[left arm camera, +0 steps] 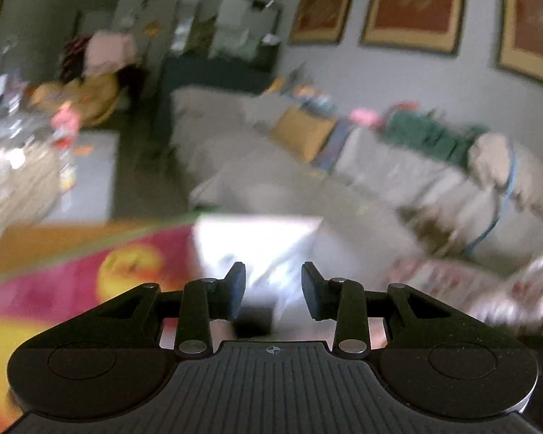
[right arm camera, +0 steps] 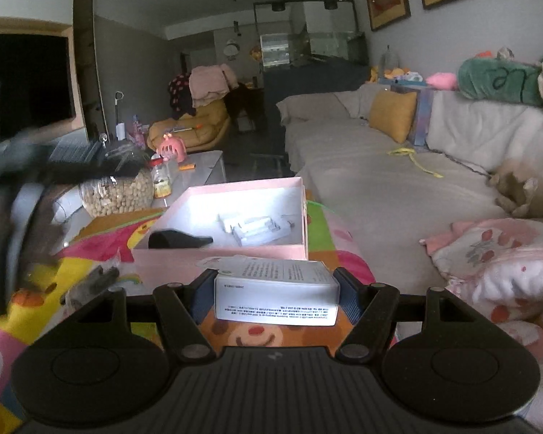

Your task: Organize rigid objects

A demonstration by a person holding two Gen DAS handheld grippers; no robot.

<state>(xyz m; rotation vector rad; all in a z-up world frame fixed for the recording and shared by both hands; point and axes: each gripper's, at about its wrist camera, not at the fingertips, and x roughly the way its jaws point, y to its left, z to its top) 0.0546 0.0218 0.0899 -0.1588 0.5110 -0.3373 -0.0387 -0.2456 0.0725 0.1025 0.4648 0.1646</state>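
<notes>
The right gripper (right arm camera: pixel 276 282) pinches a small white carton (right arm camera: pixel 276 294) printed with fine text, its two dark fingers pressed flat against the carton's short ends. The carton sits level between them, over a bright cartoon-patterned mat (right arm camera: pixel 101 238) that covers the table.

Just beyond the right gripper's tips stands an open pink box (right arm camera: pixel 221 255), its near wall almost touching the carton's far edge. Inside, toward the left, lies a black object with a tapered end (right arm camera: pixel 179 240); toward the right, a cluster of small white pieces (right arm camera: pixel 253 229) that I cannot make out clearly. Further out to the left of the right gripper stands a clear jar of pale nuts (right arm camera: pixel 117 195), and well to the right a beige sofa (right arm camera: pixel 380 188) carries a mustard cushion (right arm camera: pixel 392 115).

The left gripper (left arm camera: pixel 273 289) has its jaws partly spread with nothing between the pads. Its view is heavily smeared. Ahead of its tips a pale, washed-out block (left arm camera: pixel 257 242) shows, probably the same pink box, though the blur keeps me from being sure. A dark smudge (left arm camera: pixel 253 320) lies below the gap, too blurred to name. The patterned mat spreads away to its left, and the sofa runs off to its right.
</notes>
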